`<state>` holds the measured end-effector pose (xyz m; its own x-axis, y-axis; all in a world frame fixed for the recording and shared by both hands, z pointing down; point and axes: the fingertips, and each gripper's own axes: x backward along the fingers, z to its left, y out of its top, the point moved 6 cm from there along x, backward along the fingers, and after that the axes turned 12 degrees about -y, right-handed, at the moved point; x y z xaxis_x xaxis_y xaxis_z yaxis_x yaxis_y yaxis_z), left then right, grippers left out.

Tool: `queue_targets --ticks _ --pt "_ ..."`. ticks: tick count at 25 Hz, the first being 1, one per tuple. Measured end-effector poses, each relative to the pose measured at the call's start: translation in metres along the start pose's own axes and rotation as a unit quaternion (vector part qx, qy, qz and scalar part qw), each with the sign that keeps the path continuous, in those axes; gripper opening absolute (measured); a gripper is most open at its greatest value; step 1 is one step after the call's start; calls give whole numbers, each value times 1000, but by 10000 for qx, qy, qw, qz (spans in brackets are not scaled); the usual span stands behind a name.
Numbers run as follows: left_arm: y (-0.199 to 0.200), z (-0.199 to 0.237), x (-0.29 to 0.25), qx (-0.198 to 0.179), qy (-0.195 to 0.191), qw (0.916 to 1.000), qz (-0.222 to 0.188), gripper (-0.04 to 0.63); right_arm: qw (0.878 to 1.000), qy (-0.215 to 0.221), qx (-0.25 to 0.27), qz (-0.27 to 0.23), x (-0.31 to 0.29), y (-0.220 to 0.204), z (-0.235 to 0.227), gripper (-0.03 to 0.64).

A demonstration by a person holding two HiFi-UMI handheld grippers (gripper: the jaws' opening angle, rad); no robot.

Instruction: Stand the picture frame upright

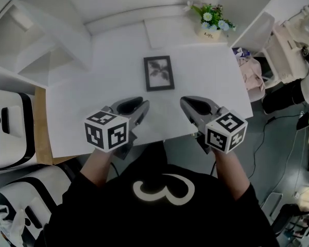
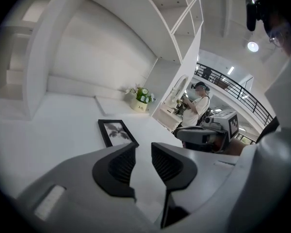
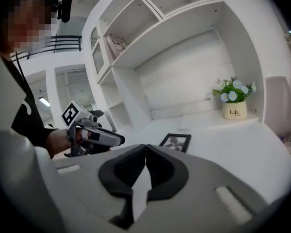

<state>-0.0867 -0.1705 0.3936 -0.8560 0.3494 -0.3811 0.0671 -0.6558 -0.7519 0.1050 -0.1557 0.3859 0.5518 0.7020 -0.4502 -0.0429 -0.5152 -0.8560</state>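
Picture frame point(image 1: 158, 73), black-rimmed and rectangular, is lying flat on the white desk point(image 1: 92, 104) ahead of both grippers, long axis pointing away, equally near each. You are holding your left gripper point(image 1: 139, 107) slightly spread and empty, your right gripper point(image 1: 190, 105) pressed together.

The picture frame's point(image 1: 159, 73) back is hidden against the table point(image 1: 206, 107), and its print is too small to be made out — a white machine point(image 1: 7, 130) is cut off by the head view's left edge.

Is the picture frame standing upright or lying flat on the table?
Lying flat: the picture frame rests face up on the white table, its whole photo visible from above.
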Motion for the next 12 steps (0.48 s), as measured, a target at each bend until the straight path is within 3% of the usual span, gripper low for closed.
queue_targets --ticks 3,6,12 --pt "6 22 -14 59 -70 9999 101 120 9997 -176 158 81 -22 5 -13 5" --pt "11 45 -26 -24 101 9998 183 134 9991 -243 231 269 -46 6 -24 77" --pt "15 79 -57 -269 452 9961 705 160 9912 -579 882 802 -90 1 -46 100"
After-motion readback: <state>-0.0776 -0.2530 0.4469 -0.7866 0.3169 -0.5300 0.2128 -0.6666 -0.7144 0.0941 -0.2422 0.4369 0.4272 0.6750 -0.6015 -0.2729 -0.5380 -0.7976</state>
